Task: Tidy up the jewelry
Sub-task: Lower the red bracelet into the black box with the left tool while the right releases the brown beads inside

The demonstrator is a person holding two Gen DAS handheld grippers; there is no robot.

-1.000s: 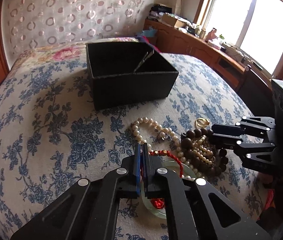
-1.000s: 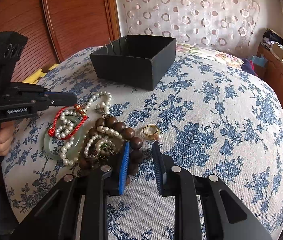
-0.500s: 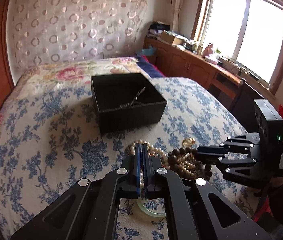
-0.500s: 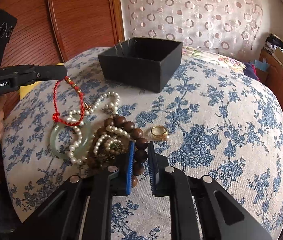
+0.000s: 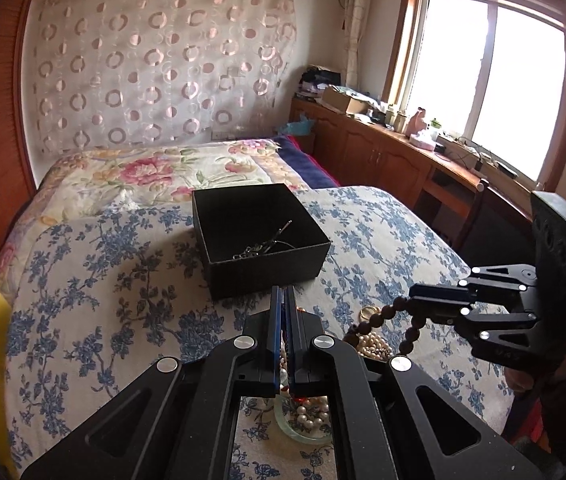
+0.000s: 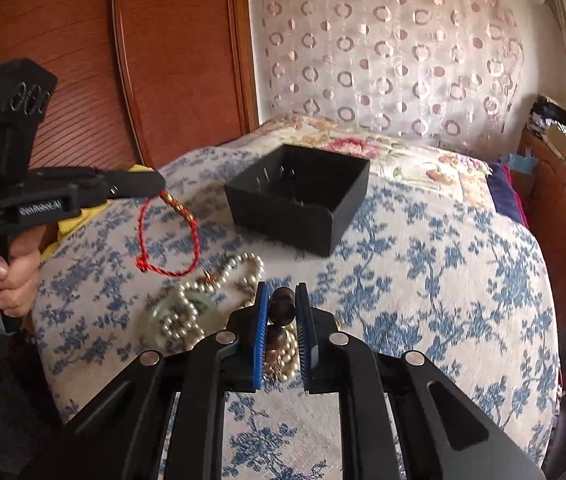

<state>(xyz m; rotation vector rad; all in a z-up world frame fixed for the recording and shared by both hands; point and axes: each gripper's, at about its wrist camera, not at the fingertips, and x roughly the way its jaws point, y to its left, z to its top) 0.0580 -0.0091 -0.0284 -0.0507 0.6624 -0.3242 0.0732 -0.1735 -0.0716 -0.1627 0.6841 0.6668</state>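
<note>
Both my grippers just lifted clear: left gripper (image 6: 159, 186) pinches the red cord bracelet (image 6: 167, 240), right gripper (image 6: 283, 312) clamps the wooden bead bracelet (image 6: 281, 308) (2 pieces), black box (image 5: 259, 236) next.

Left gripper (image 6: 161, 184): raised above the bed, fingers pressed nearly together, pinching the red string bracelet (image 6: 167, 240), which dangles free below the tips.
Left hand (image 6: 7, 268): wrapped round the grip, finger on the trigger.
Right gripper (image 6: 281, 304): held level and lifted, blue-padded fingers (image 6: 261, 336) clamped on dark wooden beads of the bead bracelet (image 6: 281, 308).
Right hand: hidden behind the gripper body.
</note>
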